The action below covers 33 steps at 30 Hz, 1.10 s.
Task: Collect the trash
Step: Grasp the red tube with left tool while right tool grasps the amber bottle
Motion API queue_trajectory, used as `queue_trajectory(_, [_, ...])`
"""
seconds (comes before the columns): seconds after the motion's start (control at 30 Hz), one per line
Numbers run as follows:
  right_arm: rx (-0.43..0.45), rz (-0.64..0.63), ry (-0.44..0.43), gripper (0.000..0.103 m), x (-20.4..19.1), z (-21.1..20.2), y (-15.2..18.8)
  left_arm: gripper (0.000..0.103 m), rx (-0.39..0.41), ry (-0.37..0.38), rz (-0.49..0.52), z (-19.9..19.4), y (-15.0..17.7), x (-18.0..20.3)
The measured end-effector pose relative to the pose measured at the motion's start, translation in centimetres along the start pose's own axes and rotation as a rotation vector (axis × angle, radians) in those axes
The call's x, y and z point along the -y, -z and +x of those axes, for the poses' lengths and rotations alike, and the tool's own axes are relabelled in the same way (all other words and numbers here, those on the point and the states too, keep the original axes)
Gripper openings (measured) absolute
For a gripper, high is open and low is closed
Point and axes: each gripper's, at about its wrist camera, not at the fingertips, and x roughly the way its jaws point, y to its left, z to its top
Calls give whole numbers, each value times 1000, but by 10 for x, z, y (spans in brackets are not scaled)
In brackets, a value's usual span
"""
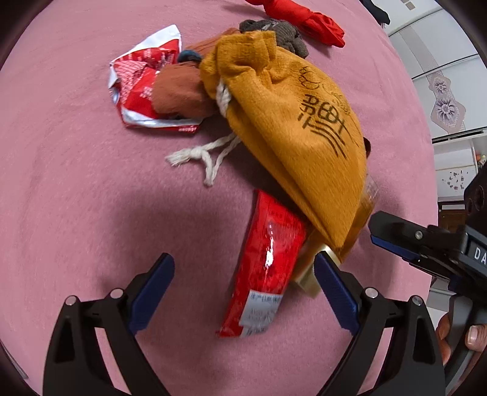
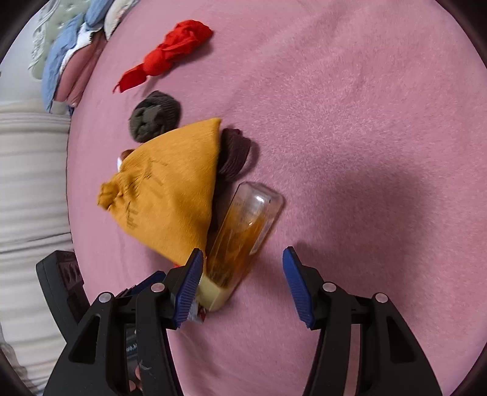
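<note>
The left gripper (image 1: 243, 289) was held low over a pink blanket (image 1: 76, 182) with its fingers spread wide and nothing gripped. A red packet (image 1: 264, 262) lay flat between the two blue pads (image 1: 152, 286), nearer the right-hand one; contact with either pad was not seen. The packet's far end was tucked under the edge of a mustard pouch (image 1: 283, 121) (black characters printed on it, a white cord (image 1: 201, 155) trailing from its mouth). A crumpled red-and-white wrapper (image 1: 140, 85) was recorded further out, beside the pouch mouth, partly covered by a brown cloth (image 1: 179, 91). A grey sock (image 1: 274, 30) and a red cloth (image 1: 304, 18) lay beyond the pouch.

The right gripper (image 2: 243, 283) was likewise wide apart and empty. An amber bottle (image 2: 243, 231) lay on its side on the blanket, its pale cap (image 2: 213, 292) toward the gripper and just beside the left-hand pad (image 2: 188, 286); whether the pad touched the cap could not be told. The bottle rested against the pouch (image 2: 164, 195), whose corner overlapped its side. A dark brown sock (image 2: 234, 152) was partly hidden behind the pouch. In the left view, the right gripper (image 1: 392, 234) was seen at the right edge, near the bottle (image 1: 365, 198).
</note>
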Motion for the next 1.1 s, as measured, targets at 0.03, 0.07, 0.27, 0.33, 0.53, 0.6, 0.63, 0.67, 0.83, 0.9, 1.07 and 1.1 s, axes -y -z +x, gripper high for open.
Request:
queue_trajectory(0.03, [-6, 8, 4, 53, 0, 3, -2, 92, -6, 2, 4, 3, -6, 3])
queue_trajectory(0.07, [-9, 17, 4, 53, 1, 5, -4, 92, -9, -4, 11, 5, -9, 4])
queue_trajectory(0.27, [-37, 106, 2, 55, 11, 19, -11, 92, -22, -19, 1, 17, -12, 3])
queue_trajectory(0.33, [-36, 135, 10, 56, 12, 20, -12, 93, -25, -48, 16, 25, -20, 11])
queue_trajectory(0.53, [-46, 45, 162, 47, -10, 30, -12, 95, -19, -167, 88, 38, -16, 32])
queue_trajectory(0.6, [-39, 4, 206, 40, -15, 30, -10, 94, -9, -189, 84, 40, -15, 37])
queue_trajectory(0.63, [-35, -4, 204, 39, -15, 29, -8, 90, 0, -191, 76, 39, -15, 37])
queue_trajectory(0.67, [-32, -7, 196, 38, -14, 28, -6, 88, 11, -192, 61, 38, -14, 35])
queue_trajectory(0.83, [-9, -16, 149, 34, -3, 18, 3, 52, 58, -185, 10, 24, -7, 24])
queue_trajectory(0.9, [-1, -19, 126, 33, 1, 13, 8, 41, 67, -163, -17, 23, -3, 17])
queue_trajectory(1.07, [7, 36, 1, 32, 27, 4, 31, 33, 67, -47, -126, 16, 12, 4])
queue_trajectory(1.1, [15, 36, -8, 32, 31, 0, 37, 32, 65, -29, -136, 15, 16, 2])
